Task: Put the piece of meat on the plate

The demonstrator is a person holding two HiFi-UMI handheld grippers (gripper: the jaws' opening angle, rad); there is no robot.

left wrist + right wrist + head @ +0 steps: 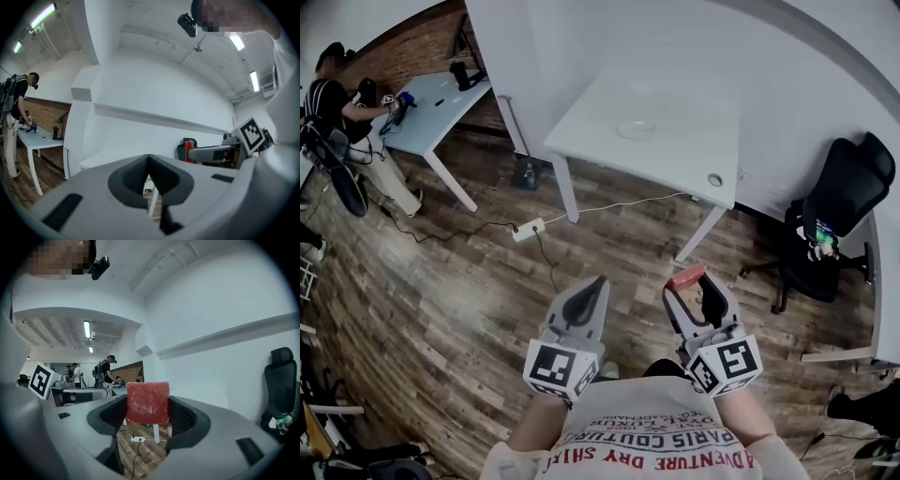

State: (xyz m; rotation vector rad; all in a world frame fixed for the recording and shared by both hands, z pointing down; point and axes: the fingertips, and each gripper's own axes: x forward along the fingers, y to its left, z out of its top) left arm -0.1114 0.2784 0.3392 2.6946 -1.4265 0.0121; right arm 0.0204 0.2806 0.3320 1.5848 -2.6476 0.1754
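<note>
Bench (675,141): white, ahead. Left tongs (149,161): closed, nothing between them. Right tongs (148,414): beside them, gripping. Plate (636,128): clear, on the bench. Meat (148,403): red slab in right tongs, over the floor (441,281), well apart from plate.

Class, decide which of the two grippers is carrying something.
The right gripper: its jaws clamp the red piece of meat, whereas the left gripper is shut on nothing.

Plate (635,128) on table (698,155), chair (844,202) to its right, power strip (528,230) on floor (441,300) before it.
</note>
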